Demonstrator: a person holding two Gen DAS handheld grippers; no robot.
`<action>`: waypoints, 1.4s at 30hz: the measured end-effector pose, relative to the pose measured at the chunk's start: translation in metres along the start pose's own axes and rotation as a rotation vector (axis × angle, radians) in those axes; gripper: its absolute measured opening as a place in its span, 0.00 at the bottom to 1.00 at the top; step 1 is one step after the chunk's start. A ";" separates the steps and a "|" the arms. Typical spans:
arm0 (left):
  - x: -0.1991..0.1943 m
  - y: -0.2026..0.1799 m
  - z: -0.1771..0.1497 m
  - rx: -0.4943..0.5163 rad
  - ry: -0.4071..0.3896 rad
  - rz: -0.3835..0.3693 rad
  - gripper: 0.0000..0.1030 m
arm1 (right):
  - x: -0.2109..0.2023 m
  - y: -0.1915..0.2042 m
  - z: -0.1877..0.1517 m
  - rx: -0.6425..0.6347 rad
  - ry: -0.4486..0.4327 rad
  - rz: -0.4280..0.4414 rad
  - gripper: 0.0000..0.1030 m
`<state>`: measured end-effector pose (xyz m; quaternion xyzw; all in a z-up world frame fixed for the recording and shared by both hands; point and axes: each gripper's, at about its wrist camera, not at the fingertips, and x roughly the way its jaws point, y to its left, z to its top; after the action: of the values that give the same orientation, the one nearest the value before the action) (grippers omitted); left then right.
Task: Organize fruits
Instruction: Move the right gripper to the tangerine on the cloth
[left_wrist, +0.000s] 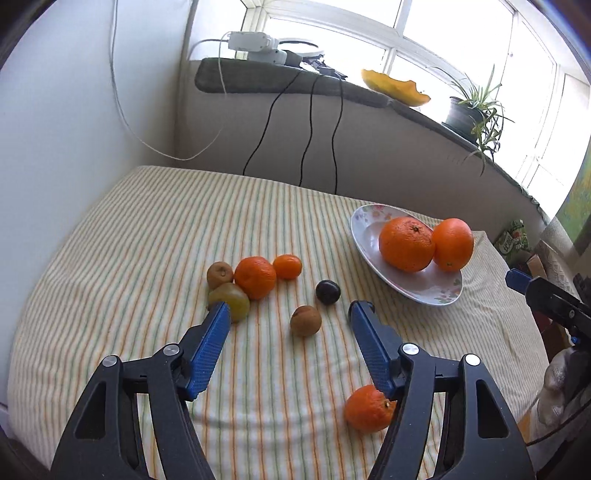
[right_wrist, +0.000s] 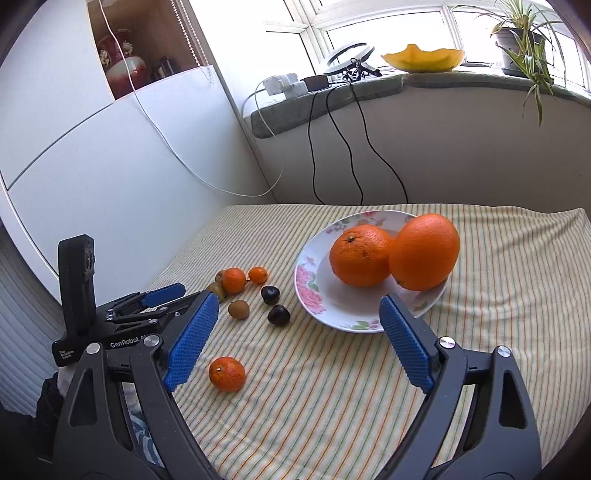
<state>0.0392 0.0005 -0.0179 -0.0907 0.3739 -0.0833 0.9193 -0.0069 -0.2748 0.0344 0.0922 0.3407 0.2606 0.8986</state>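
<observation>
Kiwi (left_wrist: 305, 320) is framed on the striped tabletop (left_wrist: 129, 236) just ahead of the wide-open, empty left claw (left_wrist: 290, 308); the open, empty right claw (right_wrist: 297, 301) is nearer the plate (right_wrist: 314, 295).

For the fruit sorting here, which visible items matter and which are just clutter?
Job: floral plate; two big oranges; loose mandarins; kiwis; dark plums; open left gripper; open right gripper.
Lying about: yellow bowl, potted plant, ring light, cables.
</observation>
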 end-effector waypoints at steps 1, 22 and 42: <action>0.000 0.007 -0.002 -0.009 0.001 0.005 0.59 | 0.002 0.007 -0.004 -0.011 0.006 0.010 0.87; 0.044 0.050 -0.002 -0.051 0.086 0.040 0.46 | 0.067 0.064 -0.070 -0.130 0.237 0.097 0.54; 0.064 0.042 0.003 -0.024 0.122 0.004 0.36 | 0.092 0.060 -0.079 -0.112 0.294 0.115 0.45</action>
<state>0.0904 0.0273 -0.0680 -0.0957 0.4303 -0.0822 0.8938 -0.0250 -0.1765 -0.0563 0.0222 0.4476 0.3411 0.8263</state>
